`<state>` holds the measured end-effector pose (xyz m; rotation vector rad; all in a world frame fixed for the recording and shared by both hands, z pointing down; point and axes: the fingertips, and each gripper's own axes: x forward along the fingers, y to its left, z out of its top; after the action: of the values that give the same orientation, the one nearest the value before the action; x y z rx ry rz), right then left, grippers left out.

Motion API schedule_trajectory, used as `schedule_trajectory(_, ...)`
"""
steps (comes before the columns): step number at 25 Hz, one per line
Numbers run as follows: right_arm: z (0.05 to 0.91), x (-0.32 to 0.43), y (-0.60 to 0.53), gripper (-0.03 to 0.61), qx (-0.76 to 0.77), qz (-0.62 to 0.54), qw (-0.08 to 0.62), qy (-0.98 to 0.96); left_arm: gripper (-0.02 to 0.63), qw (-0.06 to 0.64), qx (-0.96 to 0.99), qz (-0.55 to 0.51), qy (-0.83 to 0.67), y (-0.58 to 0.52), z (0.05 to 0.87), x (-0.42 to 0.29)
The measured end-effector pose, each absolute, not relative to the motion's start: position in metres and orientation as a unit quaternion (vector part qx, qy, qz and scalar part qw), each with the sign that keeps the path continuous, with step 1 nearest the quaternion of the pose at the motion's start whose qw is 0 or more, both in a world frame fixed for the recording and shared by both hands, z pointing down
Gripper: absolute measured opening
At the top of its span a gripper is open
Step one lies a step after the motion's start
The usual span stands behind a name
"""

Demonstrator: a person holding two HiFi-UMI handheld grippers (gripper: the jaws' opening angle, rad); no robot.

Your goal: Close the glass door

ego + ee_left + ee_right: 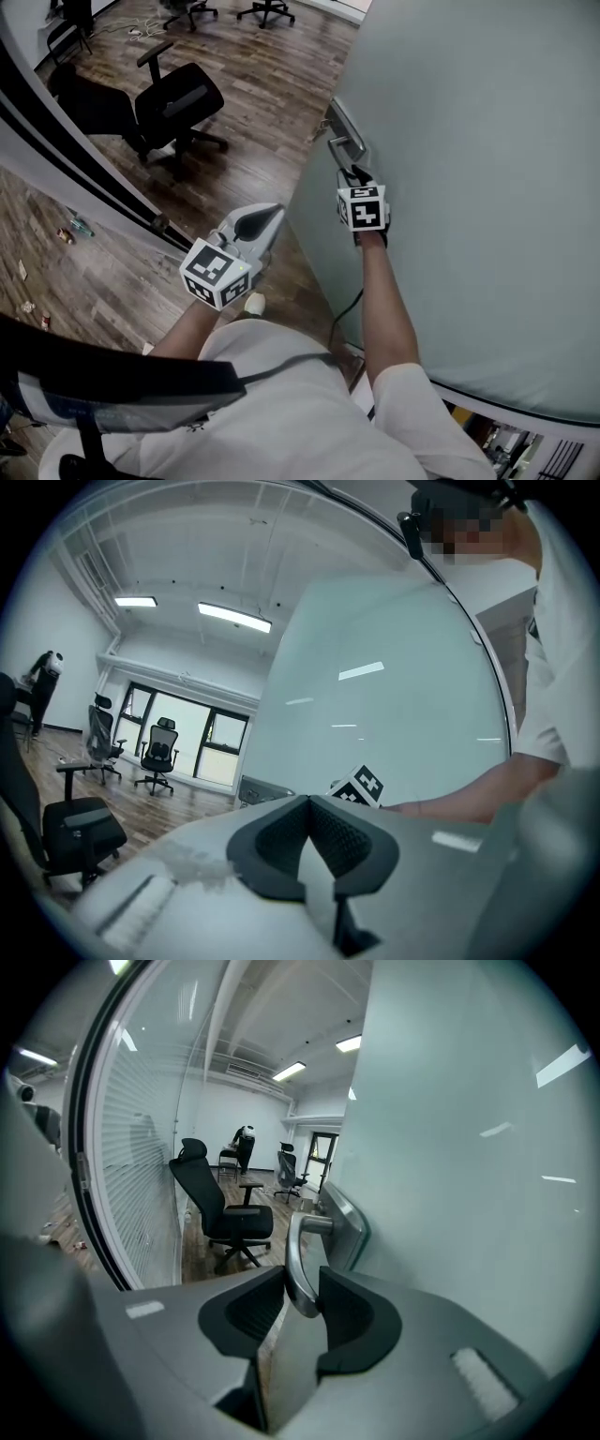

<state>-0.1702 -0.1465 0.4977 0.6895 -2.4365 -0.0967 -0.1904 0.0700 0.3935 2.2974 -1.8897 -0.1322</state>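
On one glass door (469, 187), the right claw (300, 1281) grips the single handle (294, 1246)

Door handle (343, 143) partly behind right gripper (355, 175)

Head view peers steeply down onto the glass door (469, 169) and floor (262, 94). Left gripper view looks level across the door's face. Right gripper view sits tight up on its handle (298, 1269), and all three catch that door.
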Motion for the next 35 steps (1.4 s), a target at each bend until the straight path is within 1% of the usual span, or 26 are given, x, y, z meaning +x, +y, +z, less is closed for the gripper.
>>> schedule_trajectory(12, 0.499, -0.193, -0.101, 0.115, 0.217, -0.050, 0.280, -0.934, 0.000, 0.089, 0.712, -0.039, -0.696, 0.127, 0.409, -0.170)
schedule_trajectory(18, 0.498, -0.196, -0.029, 0.115, 0.206, -0.063, 0.277, -0.936, 0.000, 0.085, 0.685, -0.045, -0.722, 0.213, 0.408, -0.163)
schedule_trajectory(23, 0.496, -0.199, -0.058, 0.114, 0.190, -0.062, 0.269, -0.942, 0.000, 0.089, 0.655, -0.034, -0.749, 0.193, 0.407, -0.158)
schedule_trajectory(29, 0.505, -0.206, -0.019, 0.114, 0.175, -0.063, 0.271, -0.944, 0.000, 0.081, 0.644, -0.039, -0.760, 0.231, 0.413, -0.161)
schedule_trajectory(35, 0.502, -0.206, -0.009, 0.114, 0.157, -0.068, 0.274, -0.946, 0.000, 0.071, 0.643, -0.041, -0.762, 0.232, 0.397, -0.167)
